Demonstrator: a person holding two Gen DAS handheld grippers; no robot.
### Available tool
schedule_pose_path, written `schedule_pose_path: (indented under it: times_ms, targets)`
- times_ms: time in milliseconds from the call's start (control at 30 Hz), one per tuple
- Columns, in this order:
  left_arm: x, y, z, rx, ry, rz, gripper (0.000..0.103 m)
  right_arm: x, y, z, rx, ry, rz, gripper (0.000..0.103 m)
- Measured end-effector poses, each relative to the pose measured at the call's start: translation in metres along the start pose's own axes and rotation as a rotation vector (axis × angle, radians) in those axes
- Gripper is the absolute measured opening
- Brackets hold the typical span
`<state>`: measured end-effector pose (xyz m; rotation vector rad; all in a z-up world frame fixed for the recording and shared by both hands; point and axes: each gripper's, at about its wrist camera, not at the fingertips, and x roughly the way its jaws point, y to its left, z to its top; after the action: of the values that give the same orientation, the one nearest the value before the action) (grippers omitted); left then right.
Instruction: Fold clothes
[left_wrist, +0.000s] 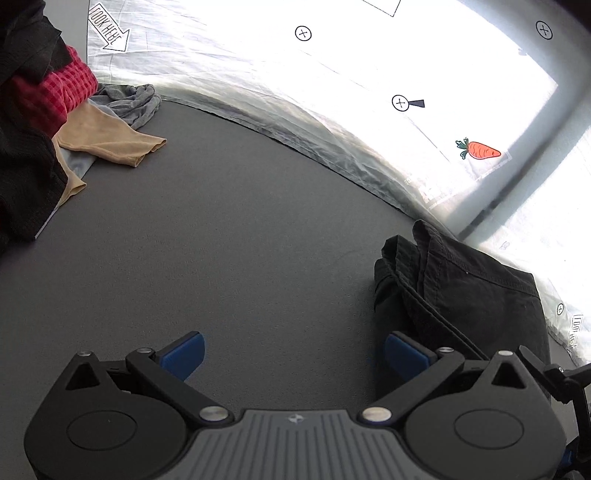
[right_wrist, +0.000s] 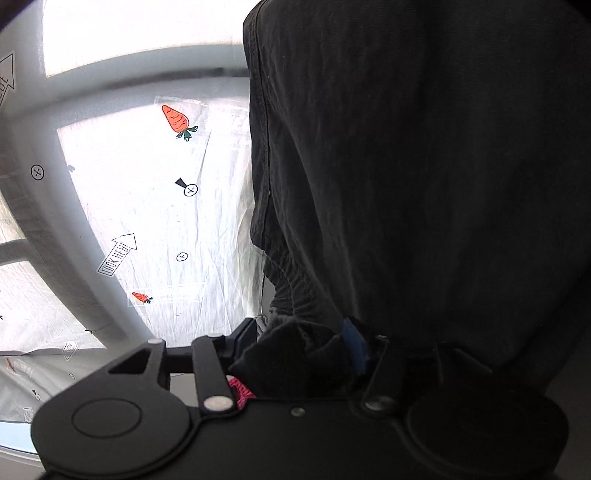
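- The black cotton garment with stitched seams (left_wrist: 461, 291) lay bunched and half-folded on the grey felt-like table surface (left_wrist: 221, 240), near its far right edge, just beside the left gripper's right finger.
- In the right wrist view the same dark cloth (right_wrist: 424, 184) filled most of the picture and draped over the right gripper (right_wrist: 303, 350); a wad of it sat between the fingers.
- One blue pad (right_wrist: 354, 347) showed against the cloth, but whether the pads pressed on the fabric or merely had it lying between them could not be told.
- The left gripper (left_wrist: 291, 356) hung above bare table with its blue pads spread wide and nothing between them.
- To do this step well, the free gripper would probably need to take a hem or corner opposite the right one, so the cloth could be spread flat before any fold.
- A likely risk was that the bunched layers would stay doubled, giving a crooked fold.
- The fabric looked limp and heavy, with a gathered band near the gripper.
- At the far left corner lay a pile of other clothes (left_wrist: 74, 110): red checked, tan, grey and black pieces.
- Beyond the far edge hung a white crinkled sheet (left_wrist: 332, 74) printed with carrots, arrows and crossed circles.
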<state>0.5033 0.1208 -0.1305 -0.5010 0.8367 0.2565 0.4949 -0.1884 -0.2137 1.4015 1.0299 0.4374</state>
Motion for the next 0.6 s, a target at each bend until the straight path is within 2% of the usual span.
schedule_pose_path:
  times_ms: [100, 200, 300, 400, 500, 600]
  targets:
    - [-0.003, 0.000, -0.005, -0.022, -0.006, -0.016, 0.103, 0.003, 0.000, -0.012, 0.047, 0.056, 0.038, 0.053]
    - [-0.007, 0.002, -0.013, -0.033, -0.002, -0.015, 0.103, 0.004, 0.001, -0.025, 0.052, 0.087, 0.024, 0.050]
    - [-0.011, 0.001, -0.017, -0.030, 0.001, -0.033, 0.103, -0.002, 0.008, -0.026, 0.026, 0.085, 0.021, 0.050]
    - [-0.013, -0.003, -0.020, -0.025, 0.009, -0.058, 0.103, -0.019, 0.021, -0.016, -0.024, 0.035, 0.022, 0.050]
    - [-0.005, -0.015, -0.019, -0.023, 0.036, -0.072, 0.103, -0.041, 0.046, -0.002, -0.228, -0.031, -0.089, 0.055]
    - [0.007, -0.031, -0.018, 0.014, 0.066, -0.086, 0.103, -0.060, 0.072, 0.015, -0.570, -0.103, -0.299, 0.065]
